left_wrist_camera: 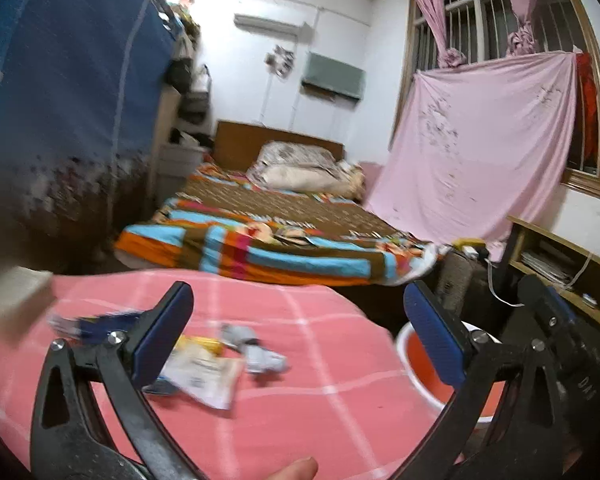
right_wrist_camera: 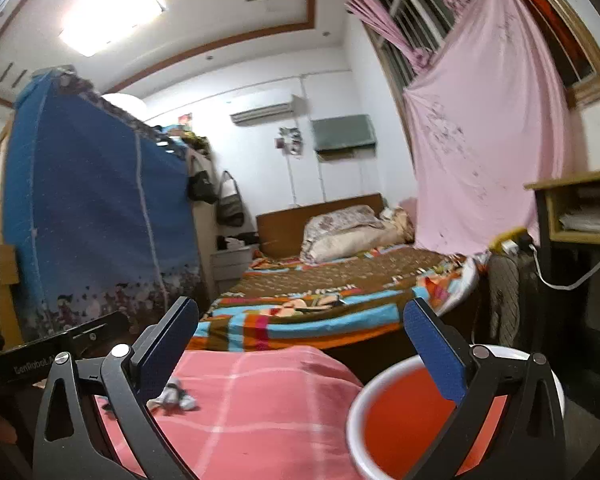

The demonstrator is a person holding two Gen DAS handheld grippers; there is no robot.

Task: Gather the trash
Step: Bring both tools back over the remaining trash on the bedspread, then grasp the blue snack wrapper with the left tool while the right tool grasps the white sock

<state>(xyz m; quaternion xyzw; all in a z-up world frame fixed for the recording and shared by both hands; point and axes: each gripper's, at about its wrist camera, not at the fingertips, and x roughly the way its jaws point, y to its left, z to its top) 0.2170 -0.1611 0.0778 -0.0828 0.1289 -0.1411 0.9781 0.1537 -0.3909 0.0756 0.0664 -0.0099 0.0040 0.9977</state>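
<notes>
Here, wrappers point(left_wrist_camera: 204, 368) lie beyond the left fingers point(left_wrist_camera: 164, 336) — untouched.

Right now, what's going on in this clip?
A person holds a gripper in each hand over a pink checked cloth in a bedroom. The left gripper and the right gripper both stand open and empty. Wrappers and crumpled grey scraps lie on the cloth. A red basin sits beside it, at its right edge.

Crumpled wrappers point(left_wrist_camera: 204, 368) on pink cloth point(left_wrist_camera: 300, 420)
</notes>
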